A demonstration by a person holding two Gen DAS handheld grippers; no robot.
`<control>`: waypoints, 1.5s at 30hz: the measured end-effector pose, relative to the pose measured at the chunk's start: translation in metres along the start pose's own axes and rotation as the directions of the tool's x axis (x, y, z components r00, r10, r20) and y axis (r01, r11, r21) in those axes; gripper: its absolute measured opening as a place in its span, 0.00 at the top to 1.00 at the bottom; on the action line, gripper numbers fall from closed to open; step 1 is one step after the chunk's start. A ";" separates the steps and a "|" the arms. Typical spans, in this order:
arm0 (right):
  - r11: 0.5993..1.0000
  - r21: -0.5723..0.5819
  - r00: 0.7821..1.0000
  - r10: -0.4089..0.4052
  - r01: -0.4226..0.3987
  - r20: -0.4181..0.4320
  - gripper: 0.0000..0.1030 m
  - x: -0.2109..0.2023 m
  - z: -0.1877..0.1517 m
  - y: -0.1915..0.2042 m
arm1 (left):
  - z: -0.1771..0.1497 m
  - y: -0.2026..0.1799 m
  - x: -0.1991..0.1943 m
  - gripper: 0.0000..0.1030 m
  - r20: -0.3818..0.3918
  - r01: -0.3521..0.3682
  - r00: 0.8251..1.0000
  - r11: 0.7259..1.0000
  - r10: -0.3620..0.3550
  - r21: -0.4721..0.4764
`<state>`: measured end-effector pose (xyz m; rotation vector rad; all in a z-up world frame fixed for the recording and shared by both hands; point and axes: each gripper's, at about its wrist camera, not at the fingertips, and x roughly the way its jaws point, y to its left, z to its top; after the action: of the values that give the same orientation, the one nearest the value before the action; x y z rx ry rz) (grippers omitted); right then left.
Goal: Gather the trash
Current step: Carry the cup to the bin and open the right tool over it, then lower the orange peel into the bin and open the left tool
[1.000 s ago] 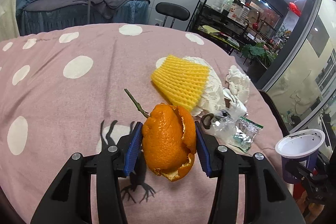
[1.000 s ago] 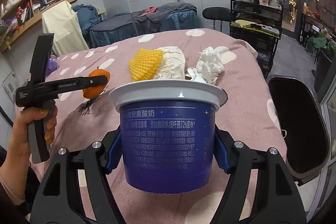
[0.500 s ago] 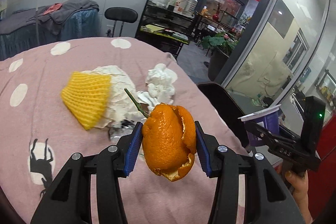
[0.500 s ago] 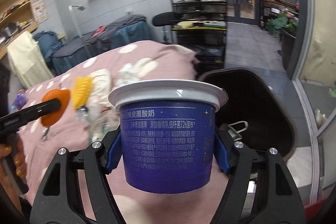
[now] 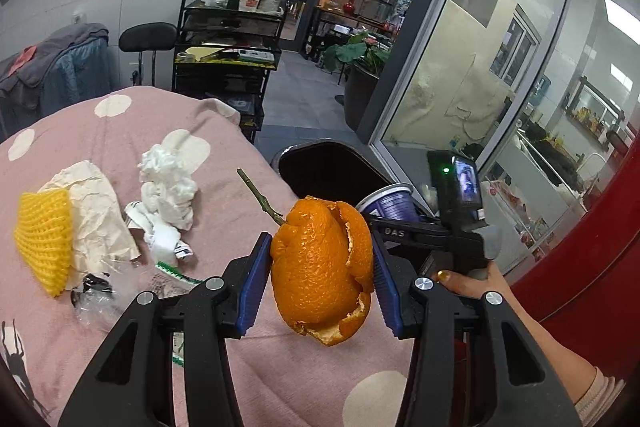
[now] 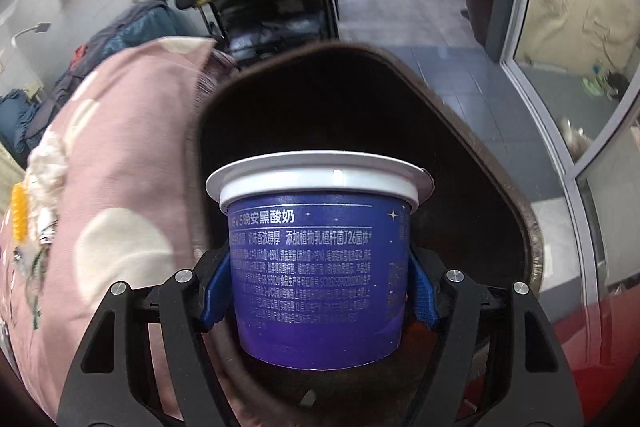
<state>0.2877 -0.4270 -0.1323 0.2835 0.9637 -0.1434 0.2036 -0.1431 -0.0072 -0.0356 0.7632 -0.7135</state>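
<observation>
My left gripper (image 5: 318, 279) is shut on an orange peel (image 5: 322, 269) with a green stem, held above the pink spotted cloth (image 5: 120, 131) near its right edge. My right gripper (image 6: 318, 289) is shut on a blue yogurt cup (image 6: 320, 263) with a white rim, hanging over the dark mouth of the black trash bin (image 6: 532, 227). In the left wrist view the same cup (image 5: 390, 203) and the right gripper (image 5: 400, 227), held by a hand (image 5: 476, 281), sit over the bin (image 5: 324, 167) beside the table.
On the cloth lie a yellow foam net (image 5: 44, 233), crumpled paper (image 5: 94, 203), white tissues (image 5: 168, 187) and clear plastic wrappers (image 5: 96, 291). A black shelf cart (image 5: 228, 55) and a stool (image 5: 148, 37) stand beyond the table. Glass panels (image 5: 480, 79) rise on the right.
Both grippers swung right toward the bin. The cup went from above the cloth to over the bin's opening and lower. The peel moved from mid-table to the table's right edge.
</observation>
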 end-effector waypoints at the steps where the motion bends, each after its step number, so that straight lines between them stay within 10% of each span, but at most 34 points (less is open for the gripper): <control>1: 1.000 0.007 1.000 -0.006 0.006 -0.014 0.31 0.007 0.001 -0.003 | 0.000 -0.002 0.003 0.54 -0.006 0.003 1.000 1.000 -0.003 0.005; 11: 0.998 0.062 0.994 -0.016 0.023 -0.109 0.22 0.038 -0.002 -0.015 | 0.004 -0.009 0.038 0.54 -0.084 0.046 0.995 0.999 -0.048 -0.019; 28: 0.994 0.101 0.994 -0.046 0.036 0.101 0.22 -0.057 -0.061 -0.037 | 0.029 -0.041 0.109 0.54 -0.209 0.083 0.974 0.997 -0.081 0.001; 45: 0.971 0.214 0.980 -0.138 0.105 0.142 0.21 -0.098 -0.119 -0.086 | 0.023 -0.081 0.217 0.54 -0.453 0.082 0.890 0.996 -0.059 0.032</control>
<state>0.1177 -0.4737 -0.1302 0.3976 0.8117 -0.3746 0.2802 -0.3415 -0.1028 0.1556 1.1957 -0.8217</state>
